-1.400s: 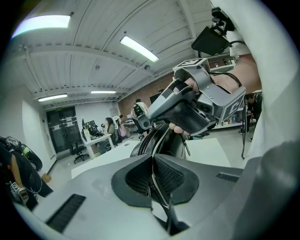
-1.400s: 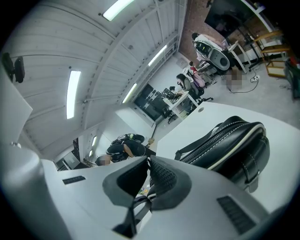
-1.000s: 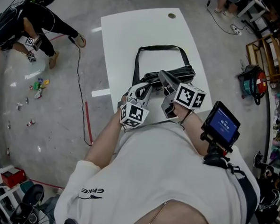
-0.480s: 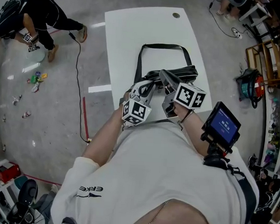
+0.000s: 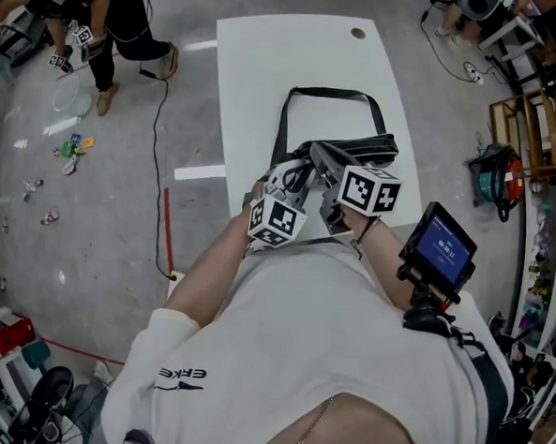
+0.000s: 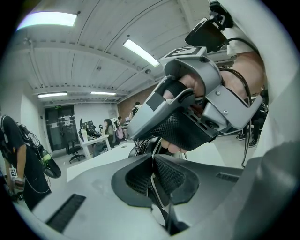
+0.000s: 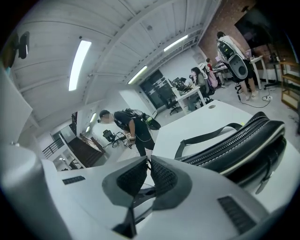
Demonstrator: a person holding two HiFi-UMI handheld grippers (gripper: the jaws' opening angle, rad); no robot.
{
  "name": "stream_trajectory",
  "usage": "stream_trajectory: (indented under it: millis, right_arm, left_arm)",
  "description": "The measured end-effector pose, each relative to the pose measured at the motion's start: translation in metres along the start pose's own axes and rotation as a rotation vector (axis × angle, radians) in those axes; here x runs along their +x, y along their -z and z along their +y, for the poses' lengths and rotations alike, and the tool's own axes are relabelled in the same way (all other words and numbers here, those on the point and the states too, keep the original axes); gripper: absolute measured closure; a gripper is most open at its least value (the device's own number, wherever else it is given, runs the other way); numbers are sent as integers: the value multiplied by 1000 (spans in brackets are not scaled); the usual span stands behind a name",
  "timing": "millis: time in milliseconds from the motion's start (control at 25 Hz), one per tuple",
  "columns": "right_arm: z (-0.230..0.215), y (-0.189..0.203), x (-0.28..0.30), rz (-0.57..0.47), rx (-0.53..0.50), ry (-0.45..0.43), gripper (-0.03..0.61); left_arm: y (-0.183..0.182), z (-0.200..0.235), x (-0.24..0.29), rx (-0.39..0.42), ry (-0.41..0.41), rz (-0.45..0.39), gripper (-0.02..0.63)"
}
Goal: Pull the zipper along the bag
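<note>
The black bag (image 5: 348,150) lies on the white table (image 5: 269,66), with its shoulder strap (image 5: 323,93) looped out flat beyond one end. Both tools sit close together at the bag's other end.

The left gripper (image 6: 152,171) is clenched, pads meeting. A thin strip shows in the seam between them, and I cannot tell whether it is bag material.

The right gripper (image 7: 147,164) is pinched almost fully together. A small dark bit sits at its tips, too small to name. The zipper (image 7: 222,142) runs along the bag's top just beside it.

Assessment: the bag looks soft and light, so it will likely slide and bunch under a pull. One tool should anchor the fabric at the bag's end. The other should take the zipper squarely by its small tab, which may slip from the pads.
</note>
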State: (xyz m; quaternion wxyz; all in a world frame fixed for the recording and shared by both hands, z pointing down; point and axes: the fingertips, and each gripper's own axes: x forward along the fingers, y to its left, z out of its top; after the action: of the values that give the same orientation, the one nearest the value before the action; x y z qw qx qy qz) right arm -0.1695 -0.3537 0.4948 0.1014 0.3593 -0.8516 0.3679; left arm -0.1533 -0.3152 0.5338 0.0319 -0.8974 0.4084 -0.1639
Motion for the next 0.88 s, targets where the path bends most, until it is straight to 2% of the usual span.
stream_trajectory:
  millis: [520,880]
  right_arm:
    - [9,14,11,123,-123,5,558]
    - [8,11,10,93,-88,-10,560]
  left_arm:
    - [-3,-2,-4,-9,2,-14,598]
    - [-3,-2,-1,-18,11,-21,598]
